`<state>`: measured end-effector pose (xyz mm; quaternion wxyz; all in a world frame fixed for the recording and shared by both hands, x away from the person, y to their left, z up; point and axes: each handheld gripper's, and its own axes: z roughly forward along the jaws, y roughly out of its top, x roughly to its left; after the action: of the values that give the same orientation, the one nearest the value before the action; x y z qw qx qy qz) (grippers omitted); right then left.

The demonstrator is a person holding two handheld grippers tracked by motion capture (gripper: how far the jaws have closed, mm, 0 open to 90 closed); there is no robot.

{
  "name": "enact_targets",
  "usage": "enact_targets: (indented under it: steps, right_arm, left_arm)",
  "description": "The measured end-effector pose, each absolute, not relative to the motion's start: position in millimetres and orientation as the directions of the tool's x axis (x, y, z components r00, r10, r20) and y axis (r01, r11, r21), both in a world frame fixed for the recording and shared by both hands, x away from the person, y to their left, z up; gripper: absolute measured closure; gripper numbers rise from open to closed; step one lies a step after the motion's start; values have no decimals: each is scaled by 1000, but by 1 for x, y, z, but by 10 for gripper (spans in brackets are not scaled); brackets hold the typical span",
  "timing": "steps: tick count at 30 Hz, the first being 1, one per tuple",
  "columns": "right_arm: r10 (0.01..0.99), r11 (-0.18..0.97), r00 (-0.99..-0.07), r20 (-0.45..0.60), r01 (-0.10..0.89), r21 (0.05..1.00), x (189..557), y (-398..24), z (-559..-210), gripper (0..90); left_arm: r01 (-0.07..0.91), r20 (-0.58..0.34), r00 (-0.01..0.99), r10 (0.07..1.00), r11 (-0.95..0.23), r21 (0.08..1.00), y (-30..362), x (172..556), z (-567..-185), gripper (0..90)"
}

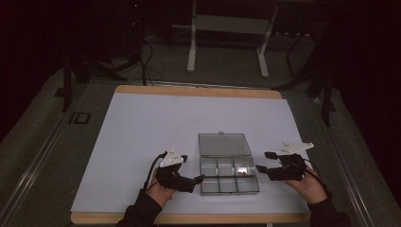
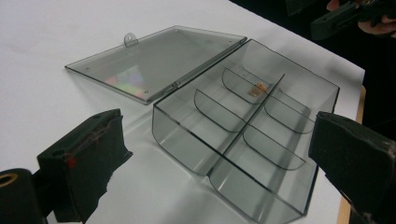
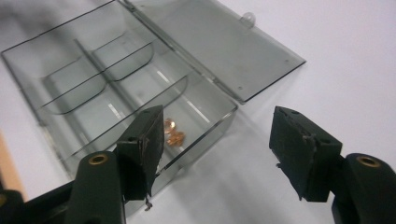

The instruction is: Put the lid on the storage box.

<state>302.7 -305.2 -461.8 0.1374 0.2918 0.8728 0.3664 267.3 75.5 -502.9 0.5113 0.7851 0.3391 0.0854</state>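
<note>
**Open box on white counter, both grippers empty beside it**

White-topped counter [image 1: 142, 142] with a wooden edge, dark room behind, a pale frame standing on the floor beyond. Near the front edge, a clear smoky box [image 1: 229, 176], six compartments in two rows of three. Lid [image 1: 223, 144] swung fully back, lying flat on the counter behind the tray, latch tab at its far edge. One small copper-coloured piece [image 3: 173, 133] in a corner compartment on the right-hand side of the box, in the row next to the hinge; too small to tell what it is.

Left gripper [image 1: 198, 178] just left of the box, jaws pointing at its left wall, spread wide, nothing between them; box seen past them in the left gripper view. Right gripper [image 1: 261, 168] just right of the box, jaws released, nothing gripped; one jaw over the box's corner close to the copper piece, the other out over bare counter. Neither gripper clearly touching the box.
</note>
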Motion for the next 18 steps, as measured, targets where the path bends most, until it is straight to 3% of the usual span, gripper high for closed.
enact_targets:
  steps: [13, 18]
  right_arm:
    - [656, 523, -754, -33, 422, 740, 306, -309, -474, 356]
    - [664, 532, -746, -55, 420, 735, 305, -307, -477, 363]
  left_arm:
    - [463, -240, 741, 627, -220, 858, 69, 291, -502, 43]
    - [515, -273, 691, 669, -192, 835, 70, 306, -507, 44]
